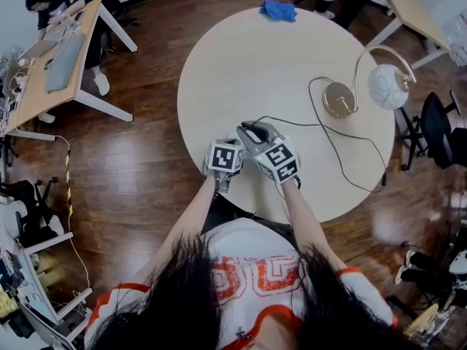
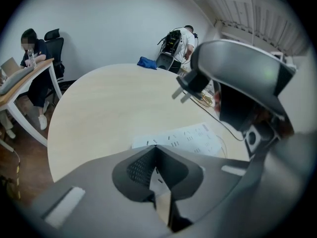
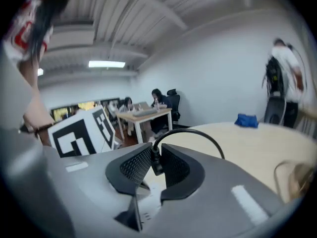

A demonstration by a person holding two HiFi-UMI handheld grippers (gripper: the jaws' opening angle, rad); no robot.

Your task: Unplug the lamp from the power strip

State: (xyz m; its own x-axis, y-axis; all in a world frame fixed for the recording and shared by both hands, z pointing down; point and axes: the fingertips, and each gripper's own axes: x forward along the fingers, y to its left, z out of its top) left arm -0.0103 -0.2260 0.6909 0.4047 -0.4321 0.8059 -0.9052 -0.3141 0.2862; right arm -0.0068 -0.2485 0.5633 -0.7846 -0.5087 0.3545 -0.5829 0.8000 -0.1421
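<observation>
The plug point(image 2: 190, 83) was clamped by the right gripper point(image 3: 154, 157), its 2 prongs point(image 2: 182, 95) bared; the left gripper point(image 2: 154, 150) was held closed, empty. If the cord point(image 3: 198, 135) were tugged, the lamp point(image 1: 385, 86) could be toppled.

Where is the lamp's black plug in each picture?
Head view: the plug is just below the middle, mostly hidden.
Left gripper view: the plug is up and right of the middle, in the air, prongs bare.
Right gripper view: the plug is low in the middle, pinched by the right gripper.
Shared landmark: the blue cloth.
</observation>
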